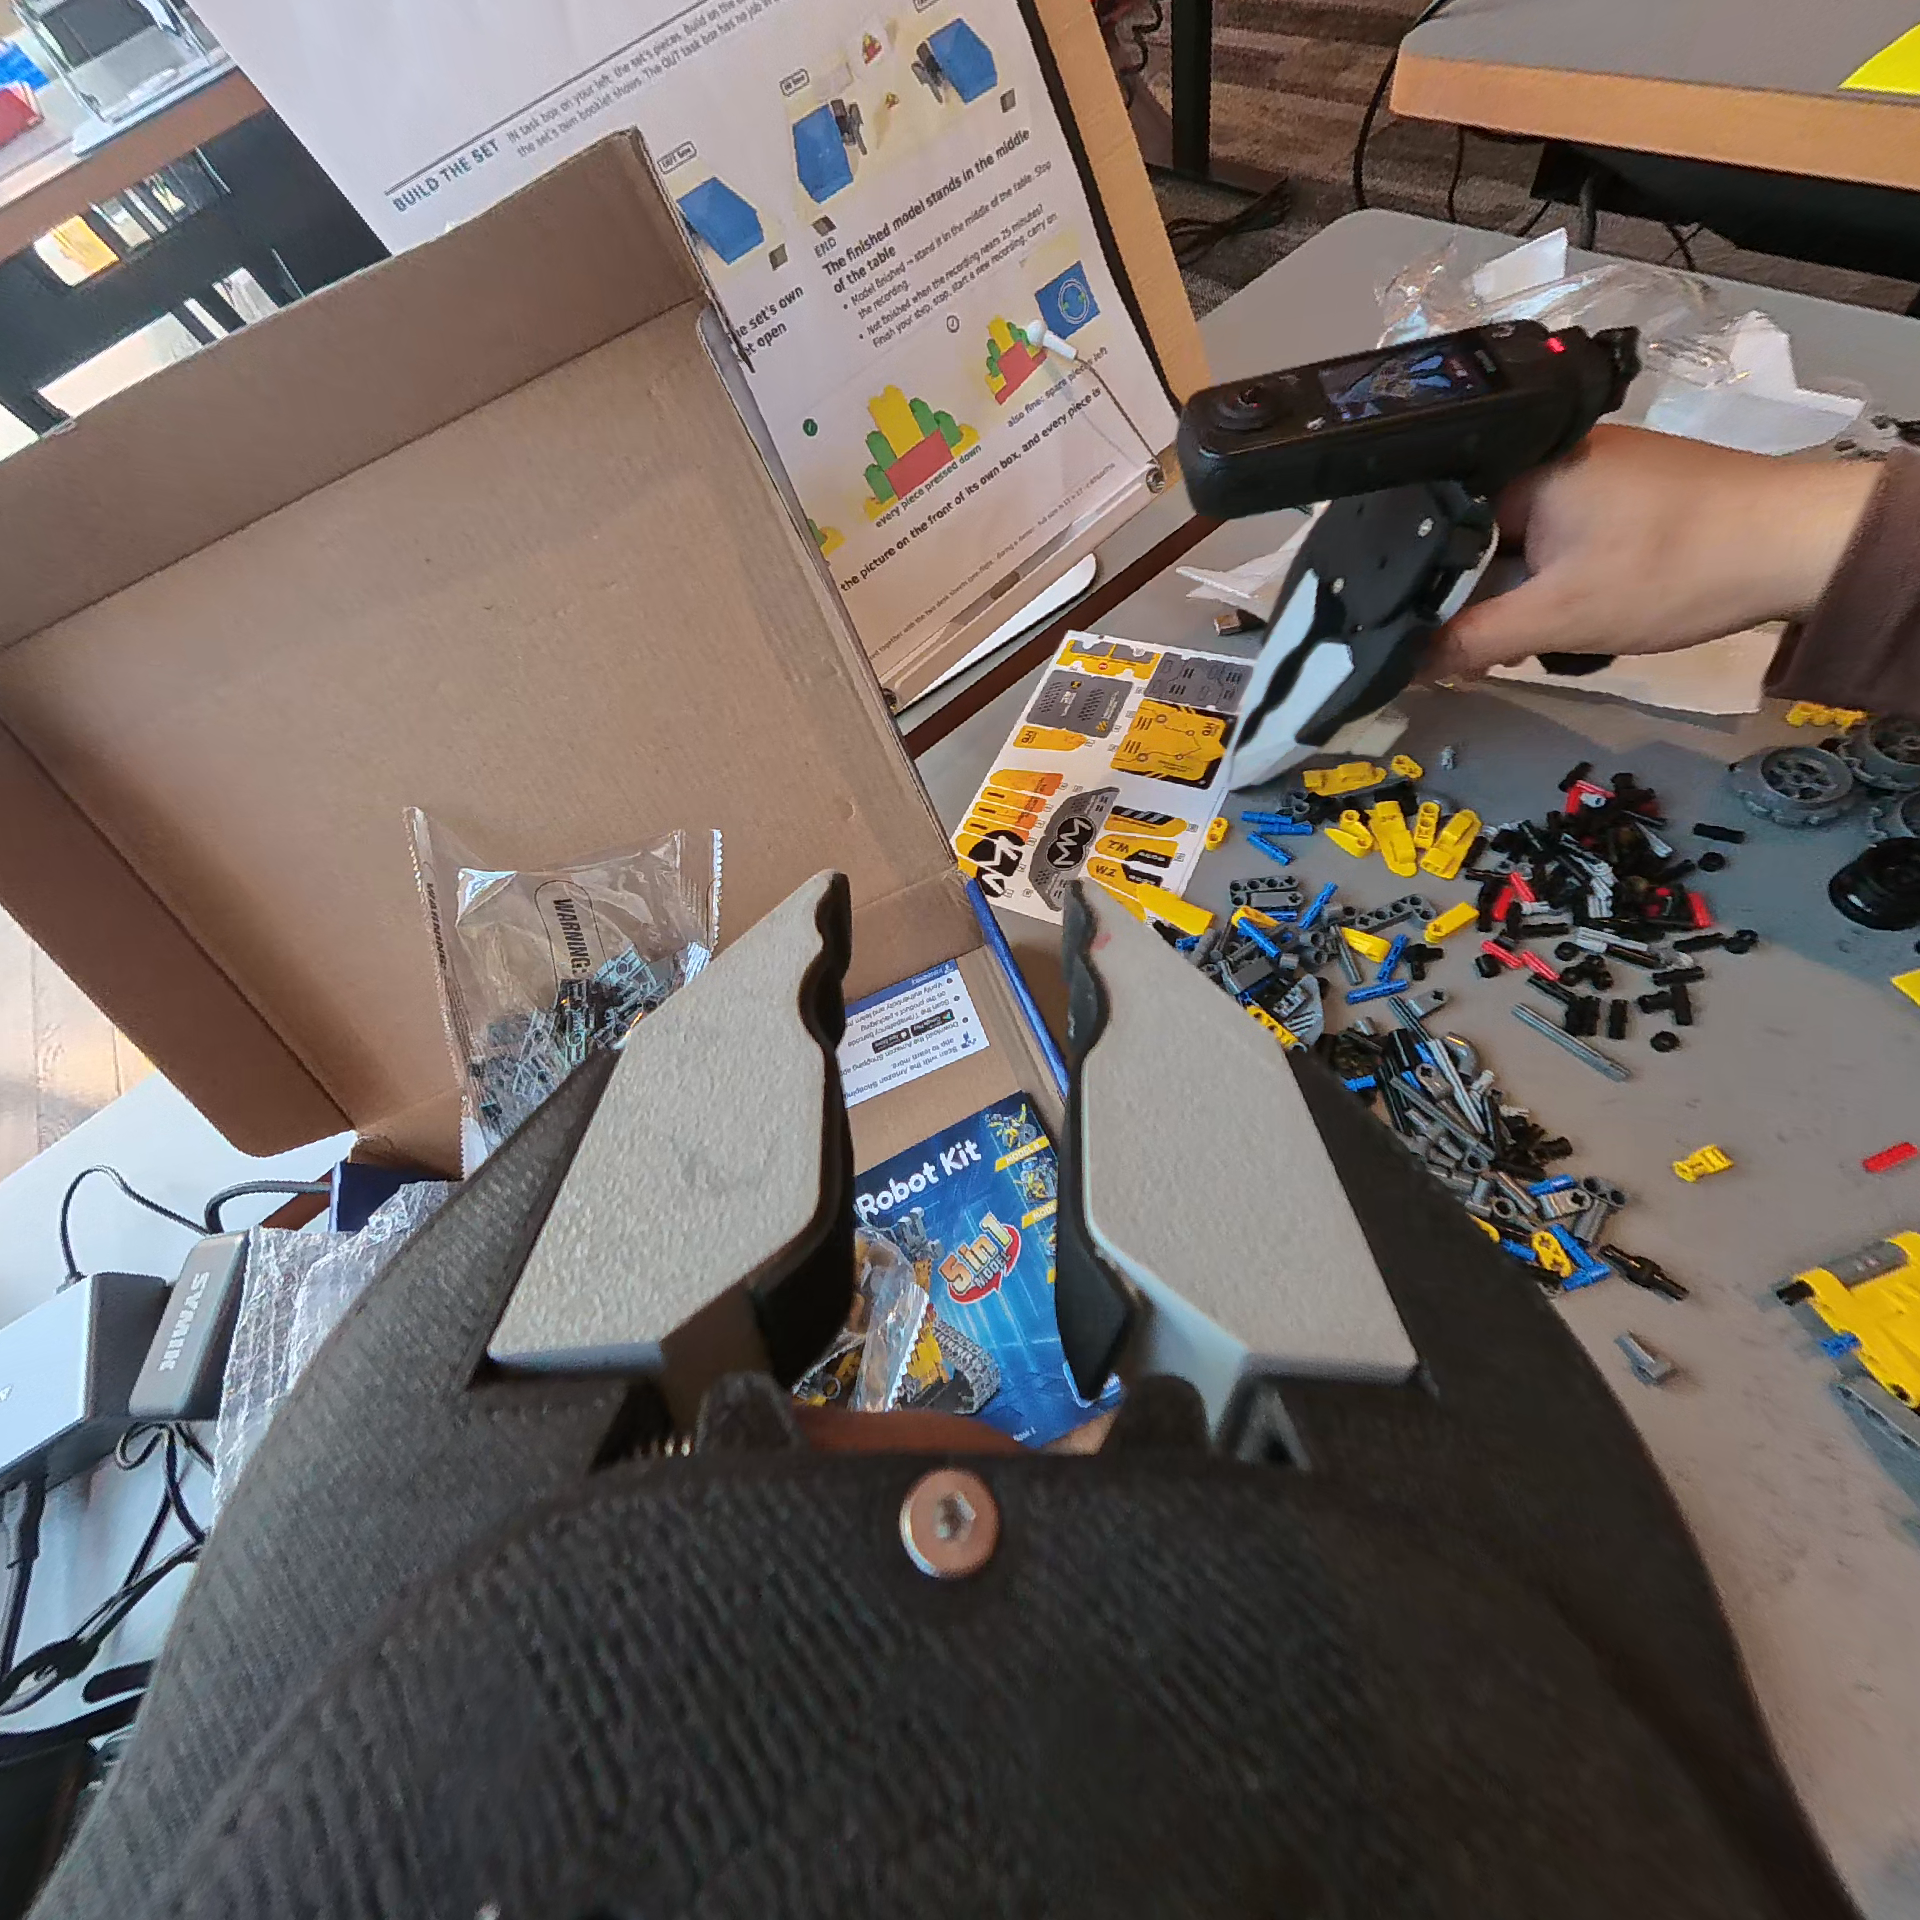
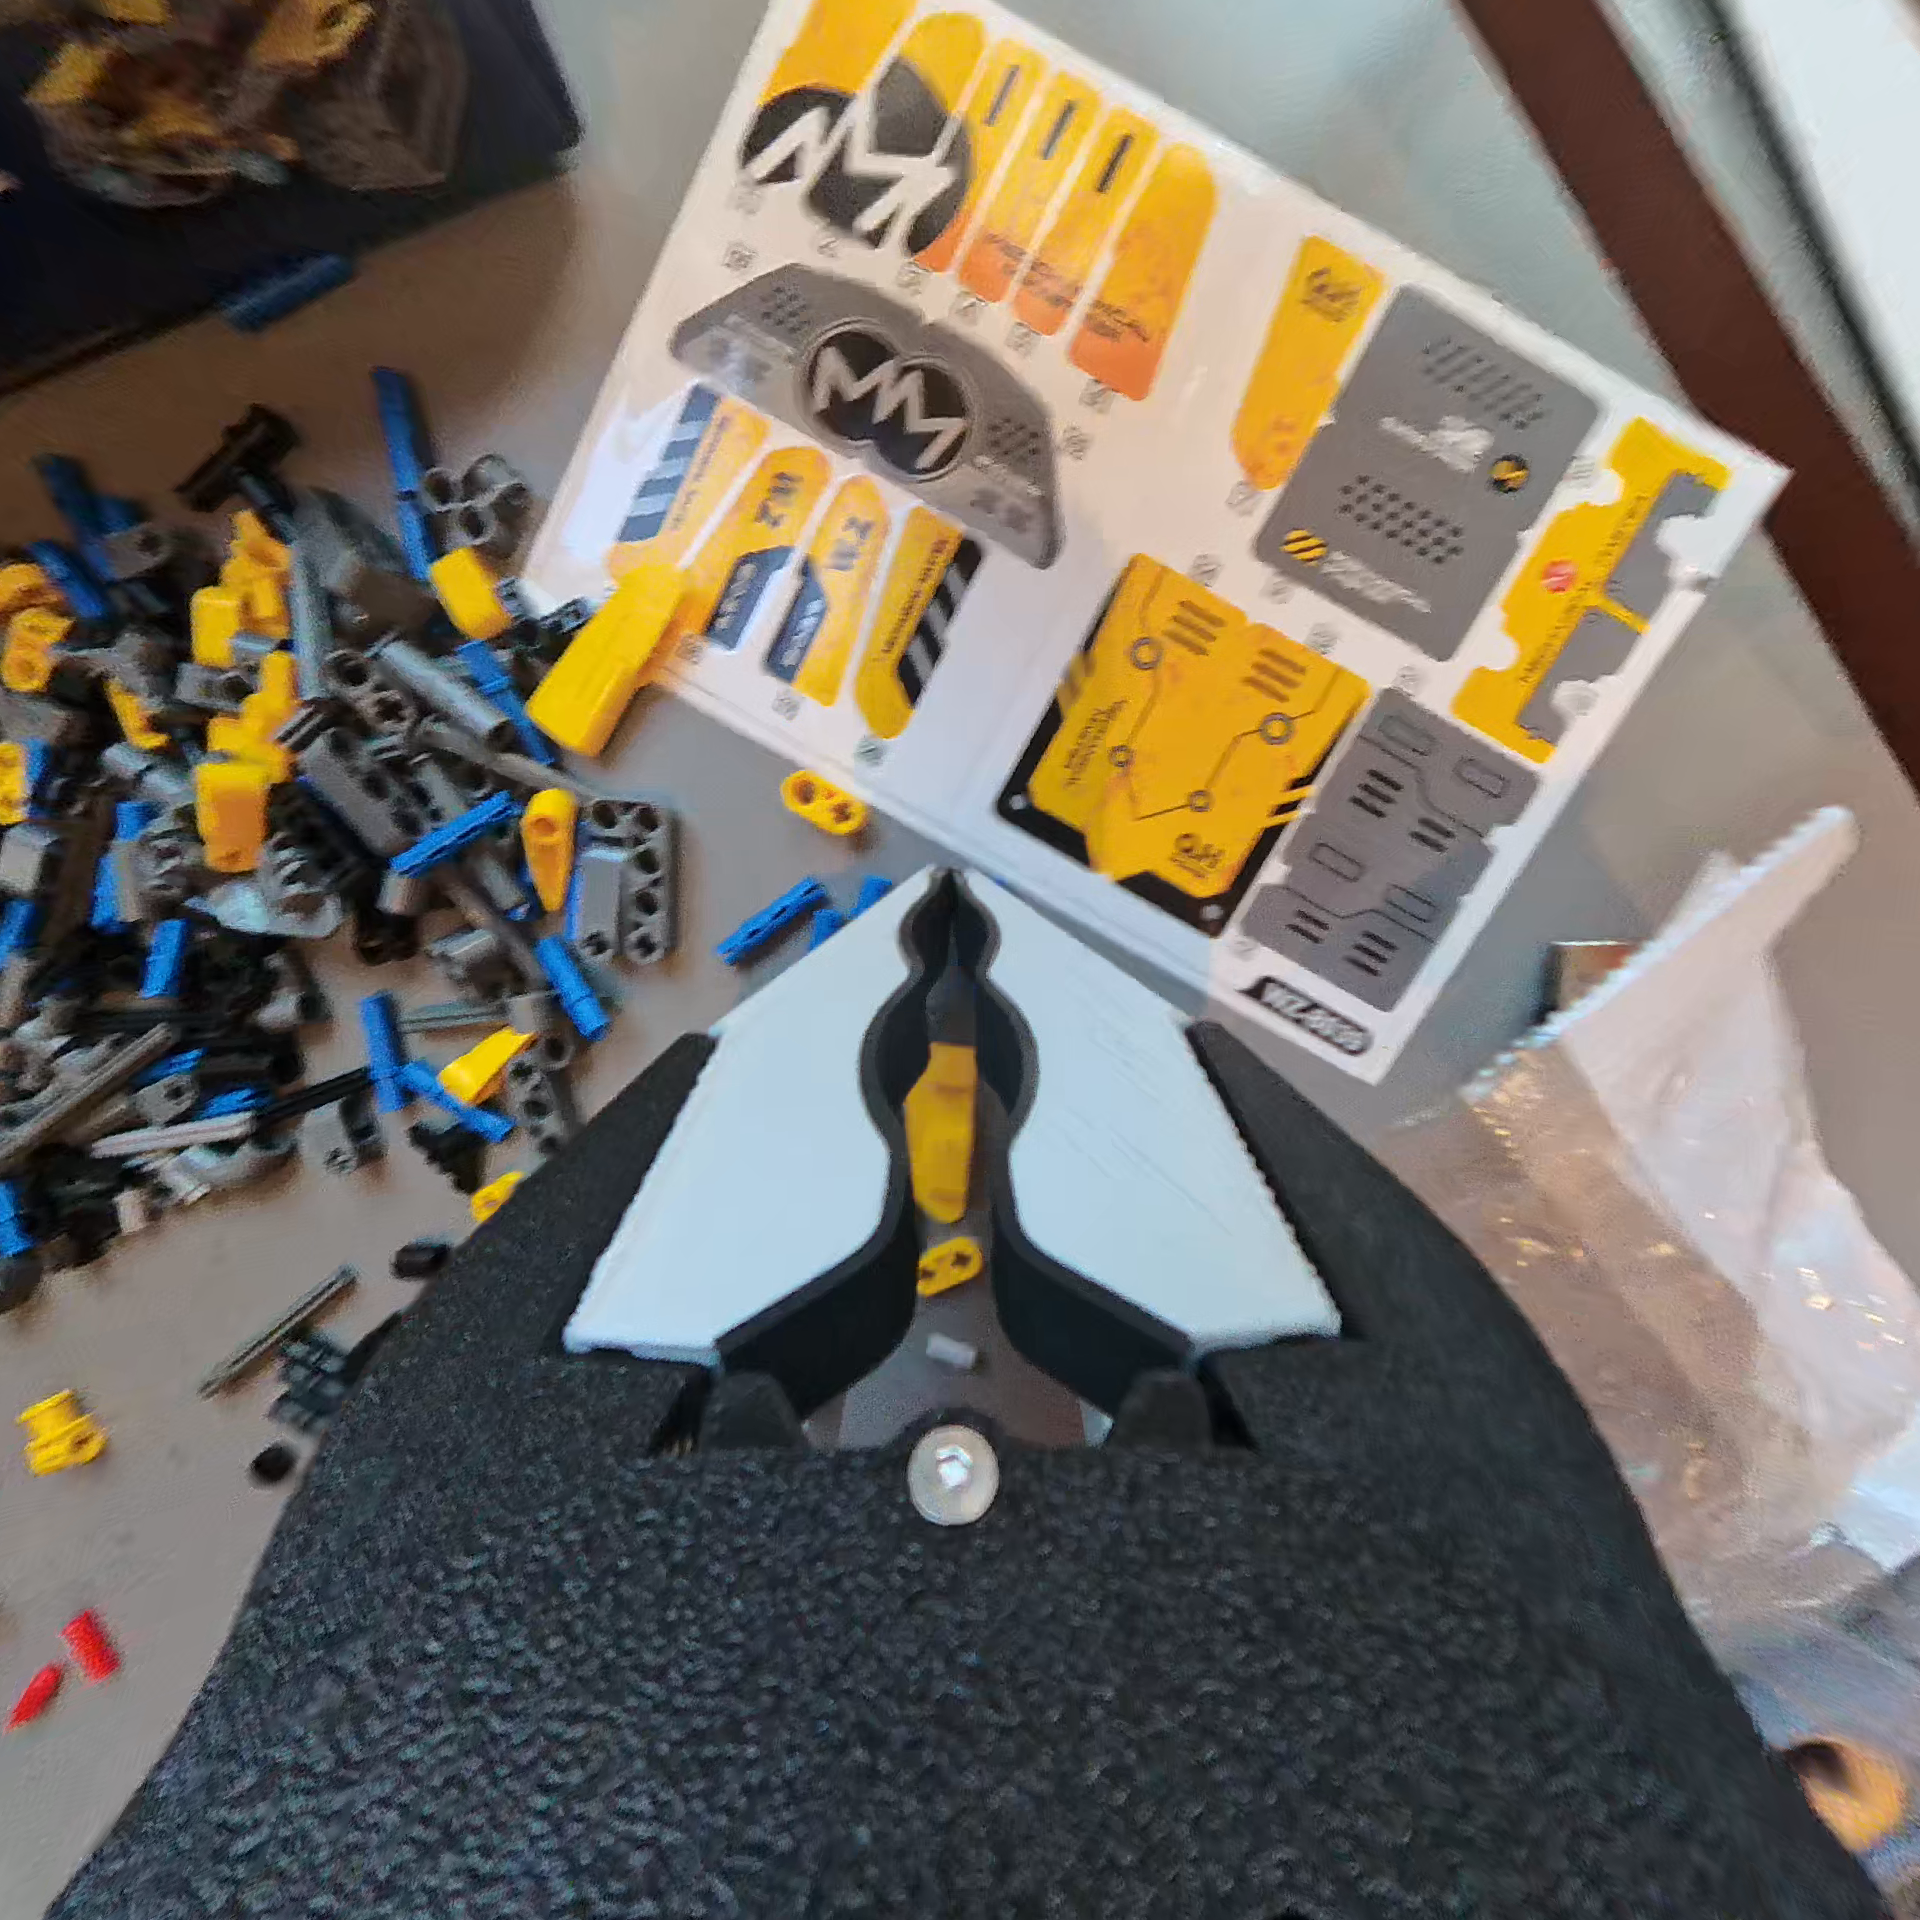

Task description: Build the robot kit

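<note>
My left gripper [image 1: 951, 904] is open and empty. It hovers over an open cardboard box [image 1: 468, 623] that holds a clear bag of grey parts [image 1: 561, 966] and a blue kit booklet [image 1: 956, 1226]. My right gripper [image 2: 943, 883], also seen in the left wrist view [image 1: 1252, 774], is held by a hand [image 1: 1662, 561]. Its tips are shut at the near edge of a yellow and grey sticker sheet [image 2: 1143, 468]. A yellow piece [image 2: 940, 1132] shows through the gap between its fingers and seems to lie on the table beneath.
A pile of small black, grey, blue and yellow parts [image 1: 1507, 935] lies on the grey table right of the box. An instruction board [image 1: 883, 260] stands behind. Grey wheels [image 1: 1808, 779], a yellow assembly [image 1: 1860, 1309] and empty plastic bags [image 2: 1662, 1247] lie around. Cables and a power brick [image 1: 135, 1351] sit left. My right fingertips sit around 30 centimetres from my left ones. Left tips and right tips are each some 30 centimetres from the yellow assembly [image 1: 1860, 1309].
</note>
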A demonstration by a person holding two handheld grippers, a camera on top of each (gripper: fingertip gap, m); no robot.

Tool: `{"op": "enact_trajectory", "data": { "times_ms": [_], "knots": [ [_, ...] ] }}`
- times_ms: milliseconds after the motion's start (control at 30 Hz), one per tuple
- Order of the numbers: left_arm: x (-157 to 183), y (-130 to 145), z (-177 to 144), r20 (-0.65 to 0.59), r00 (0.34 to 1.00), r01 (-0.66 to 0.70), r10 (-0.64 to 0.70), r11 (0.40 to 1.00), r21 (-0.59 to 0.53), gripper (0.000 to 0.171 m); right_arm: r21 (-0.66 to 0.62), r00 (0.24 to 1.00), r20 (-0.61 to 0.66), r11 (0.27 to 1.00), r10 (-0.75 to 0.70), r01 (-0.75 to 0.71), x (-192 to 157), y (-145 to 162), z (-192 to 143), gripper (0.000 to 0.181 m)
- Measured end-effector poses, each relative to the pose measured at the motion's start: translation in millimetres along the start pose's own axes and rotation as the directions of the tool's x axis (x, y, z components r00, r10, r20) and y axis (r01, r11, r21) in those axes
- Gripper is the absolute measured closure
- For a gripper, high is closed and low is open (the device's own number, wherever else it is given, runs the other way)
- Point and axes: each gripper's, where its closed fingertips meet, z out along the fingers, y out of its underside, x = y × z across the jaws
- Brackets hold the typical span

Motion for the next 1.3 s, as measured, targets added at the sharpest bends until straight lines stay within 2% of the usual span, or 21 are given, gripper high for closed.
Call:
{"op": "enact_trajectory", "data": {
  "times_ms": [67,233,433,600,733,833,1067,1233,1300],
  "knots": [
    [0.9,0.7,0.9,-0.001,1.000,-0.005,0.005,1.000,-0.005,0.134,-0.003,0.998,0.052,1.000,-0.027,0.027,-15.0,2.1,-2.2,0.181],
    [2.8,0.4,1.7,0.002,1.000,-0.012,0.012,1.000,-0.007,0.134,0.116,0.998,0.020,0.992,-0.052,0.049,-16.4,-24.4,-14.8,0.181],
    [4.2,2.0,2.9,0.008,1.000,-0.023,0.023,1.000,-0.017,0.134,0.053,0.995,-0.086,0.997,-0.051,0.055,3.8,-31.6,14.7,0.181],
    [0.7,1.3,1.9,0.010,1.000,-0.010,0.010,1.000,-0.011,0.135,0.105,0.984,-0.166,0.994,0.057,-0.040,23.9,-38.0,20.5,0.181],
    [1.3,2.1,2.9,0.008,1.000,-0.013,0.013,1.000,-0.015,0.135,0.146,0.972,-0.164,0.979,0.166,-0.142,28.1,-39.4,20.7,0.181],
    [2.4,1.8,2.8,0.007,1.000,-0.017,0.017,1.000,-0.014,0.135,0.145,0.953,-0.257,0.982,0.158,-0.124,37.0,-37.0,14.8,0.181],
    [1.5,0.5,0.6,0.008,1.000,-0.013,0.013,1.000,-0.006,0.135,0.178,0.952,-0.194,0.963,0.238,-0.204,21.5,-30.0,-5.6,0.181],
    [3.3,1.0,1.3,0.005,1.000,-0.020,0.020,1.000,-0.011,0.135,0.125,0.957,-0.046,0.952,0.285,-0.278,-5.0,-14.2,0.5,0.181],
    [3.2,0.8,0.6,0.006,1.000,-0.021,0.021,1.000,-0.010,0.135,0.181,0.947,-0.031,0.933,0.321,-0.310,-3.6,-19.1,-10.3,0.181]
  ]
}}
